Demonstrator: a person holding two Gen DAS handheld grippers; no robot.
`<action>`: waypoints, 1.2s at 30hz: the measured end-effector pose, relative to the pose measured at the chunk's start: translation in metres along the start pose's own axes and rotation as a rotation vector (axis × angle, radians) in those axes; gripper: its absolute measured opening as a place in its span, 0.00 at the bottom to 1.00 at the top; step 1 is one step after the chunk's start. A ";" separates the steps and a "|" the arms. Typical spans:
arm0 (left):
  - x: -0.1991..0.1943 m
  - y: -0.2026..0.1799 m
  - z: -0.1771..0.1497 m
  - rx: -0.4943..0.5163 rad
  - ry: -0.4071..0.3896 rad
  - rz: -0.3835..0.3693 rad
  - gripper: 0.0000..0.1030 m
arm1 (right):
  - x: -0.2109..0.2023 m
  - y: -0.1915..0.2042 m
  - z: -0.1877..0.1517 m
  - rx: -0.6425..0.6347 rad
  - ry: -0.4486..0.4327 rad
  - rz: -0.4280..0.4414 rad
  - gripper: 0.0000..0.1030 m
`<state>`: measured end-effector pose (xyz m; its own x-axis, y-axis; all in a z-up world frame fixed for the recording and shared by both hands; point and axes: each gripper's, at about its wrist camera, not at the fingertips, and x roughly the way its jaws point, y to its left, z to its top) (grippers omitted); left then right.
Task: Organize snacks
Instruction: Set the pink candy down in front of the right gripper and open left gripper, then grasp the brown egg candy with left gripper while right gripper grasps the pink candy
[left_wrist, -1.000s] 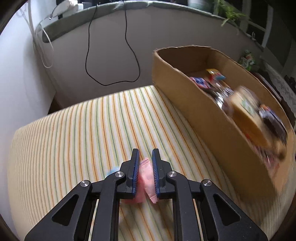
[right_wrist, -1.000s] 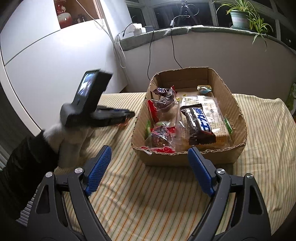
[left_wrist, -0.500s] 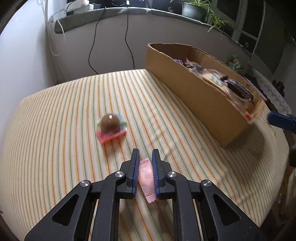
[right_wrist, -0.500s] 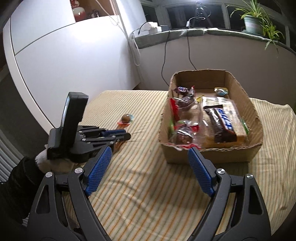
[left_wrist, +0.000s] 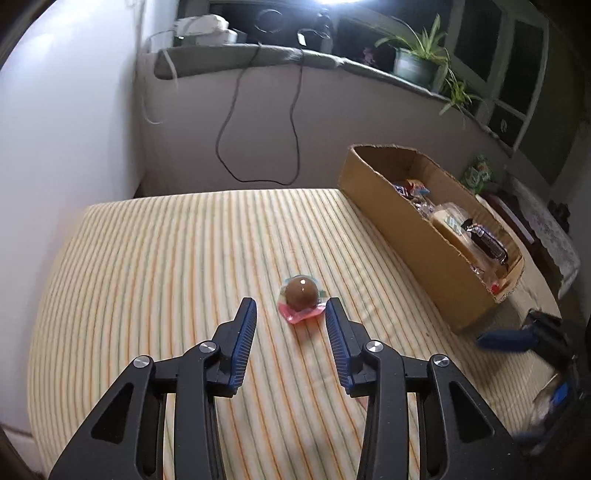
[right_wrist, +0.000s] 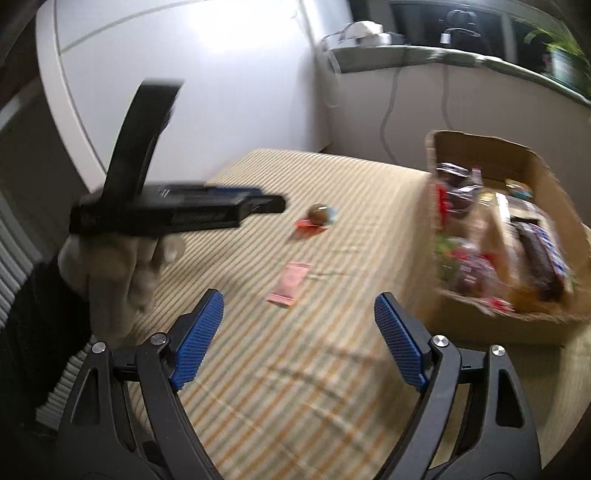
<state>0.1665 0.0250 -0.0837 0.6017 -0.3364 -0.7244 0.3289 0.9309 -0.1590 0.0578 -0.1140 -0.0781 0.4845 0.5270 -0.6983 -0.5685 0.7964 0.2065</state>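
My left gripper (left_wrist: 291, 317): fingers spread, holding nothing, chocolate ball (left_wrist: 302, 293) just ahead between the tips, on the striped bench (left_wrist: 155, 258). Right gripper (right_wrist: 298, 325): fingers wide apart, holding nothing. Pink packet (right_wrist: 290, 283) flat on bench mid-surface. Cardboard box (left_wrist: 413, 236) of snacks at the right edge.

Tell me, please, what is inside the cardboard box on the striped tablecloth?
The cardboard box holds wrapped snacks: a dark chocolate bar on a pale packet, with red and dark wrappers alongside. Whatever lies underneath them is covered.

Bare cloth (left_wrist: 166, 258) left — box (left_wrist: 413, 236) right
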 end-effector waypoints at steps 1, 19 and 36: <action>0.002 -0.002 0.000 0.016 0.006 0.000 0.36 | 0.007 0.003 0.000 -0.016 0.012 -0.001 0.70; 0.048 -0.003 -0.001 0.084 0.067 -0.011 0.36 | 0.072 0.020 0.008 -0.064 0.132 -0.119 0.42; 0.042 0.012 -0.004 0.006 0.052 -0.010 0.25 | 0.070 0.011 0.013 -0.061 0.125 -0.115 0.19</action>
<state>0.1927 0.0226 -0.1184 0.5595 -0.3375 -0.7570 0.3390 0.9266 -0.1626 0.0942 -0.0643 -0.1161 0.4645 0.3891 -0.7955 -0.5553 0.8278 0.0807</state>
